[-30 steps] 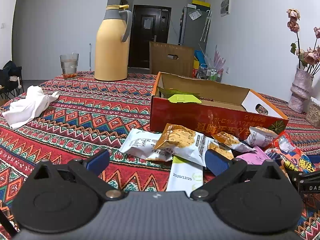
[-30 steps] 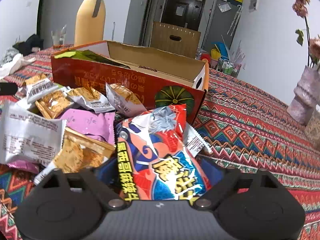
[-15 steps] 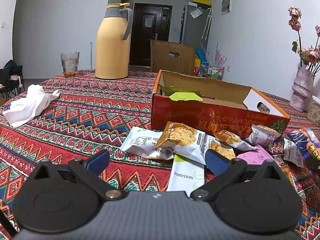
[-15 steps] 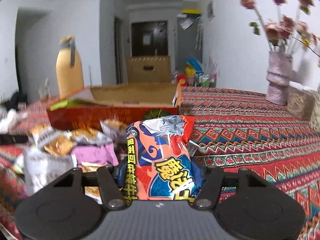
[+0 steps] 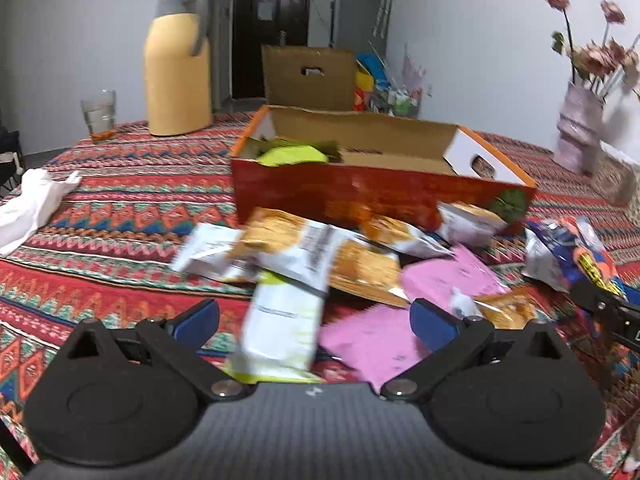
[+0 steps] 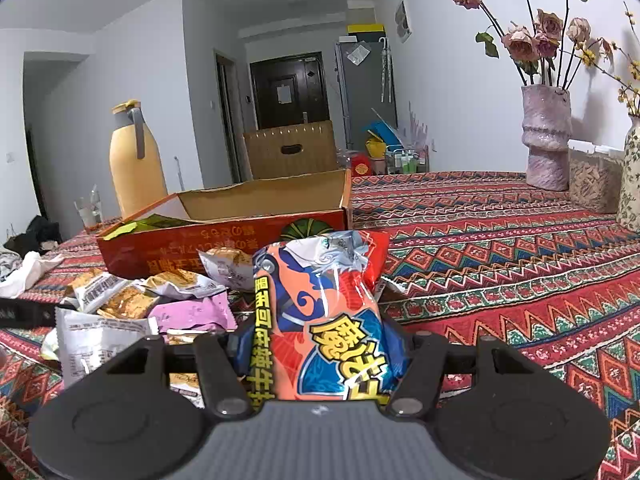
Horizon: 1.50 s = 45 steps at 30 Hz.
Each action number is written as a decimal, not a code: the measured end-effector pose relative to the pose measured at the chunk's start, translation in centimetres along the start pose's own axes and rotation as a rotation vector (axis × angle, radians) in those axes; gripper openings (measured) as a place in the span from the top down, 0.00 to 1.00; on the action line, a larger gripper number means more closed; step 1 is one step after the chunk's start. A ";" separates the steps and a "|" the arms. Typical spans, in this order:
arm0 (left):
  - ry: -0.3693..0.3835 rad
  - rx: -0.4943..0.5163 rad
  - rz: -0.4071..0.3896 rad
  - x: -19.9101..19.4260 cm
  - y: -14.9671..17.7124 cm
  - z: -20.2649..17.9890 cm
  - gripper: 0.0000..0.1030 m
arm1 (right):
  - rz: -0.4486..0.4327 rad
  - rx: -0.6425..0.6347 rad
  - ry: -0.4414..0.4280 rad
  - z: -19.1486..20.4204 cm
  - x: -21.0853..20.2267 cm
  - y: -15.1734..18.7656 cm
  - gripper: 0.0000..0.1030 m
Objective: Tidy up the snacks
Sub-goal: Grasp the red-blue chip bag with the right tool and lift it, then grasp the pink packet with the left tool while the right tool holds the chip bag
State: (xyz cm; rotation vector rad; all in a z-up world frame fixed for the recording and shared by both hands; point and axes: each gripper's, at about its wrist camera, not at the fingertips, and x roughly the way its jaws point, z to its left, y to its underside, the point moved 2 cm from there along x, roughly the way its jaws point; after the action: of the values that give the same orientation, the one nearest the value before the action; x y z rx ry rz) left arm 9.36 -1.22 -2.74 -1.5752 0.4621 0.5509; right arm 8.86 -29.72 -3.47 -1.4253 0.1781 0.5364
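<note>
right wrist | snack pile (image 6: 132, 304) fronts red box (image 6: 224, 240) | thermos (image 6: 134, 160) behind

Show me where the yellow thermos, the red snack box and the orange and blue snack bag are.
yellow thermos (image 5: 178, 80), left wrist view, middle of its body.
red snack box (image 6: 224, 246), right wrist view, its printed front wall.
orange and blue snack bag (image 6: 320, 312), right wrist view, middle of the bag's front.

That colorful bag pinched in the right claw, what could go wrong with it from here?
The right gripper pinches only the lower end of the orange-and-blue snack bag, so the slick, puffy pack might slip or sag. On its way to the red box it could snag the front wall. The left gripper, open over the pile, might bump into it.
</note>
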 end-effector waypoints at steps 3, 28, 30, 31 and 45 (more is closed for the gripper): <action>-0.003 0.024 0.024 0.3 0.0 -1.8 0.00 | -0.009 0.007 -0.017 -0.2 -0.2 0.0 0.42; -0.106 0.061 0.114 0.8 1.0 -6.0 0.15 | -0.067 0.017 -0.101 -0.4 -1.1 0.4 0.48; -0.111 0.054 0.119 0.7 1.0 -5.8 0.14 | -0.062 0.014 -0.101 -0.4 -1.0 0.4 0.48; -0.113 0.049 0.123 0.7 1.0 -5.7 0.14 | -0.053 0.011 -0.104 -0.3 -0.9 0.4 0.48; -0.073 0.010 0.156 0.4 0.5 -5.8 0.16 | 0.183 -0.064 -0.074 0.8 1.0 0.8 0.36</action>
State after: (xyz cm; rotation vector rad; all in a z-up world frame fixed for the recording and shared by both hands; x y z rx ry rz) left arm 9.77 -7.06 -3.12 -1.5125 0.5339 0.7223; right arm 9.19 -28.63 -4.52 -1.4568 0.2355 0.7491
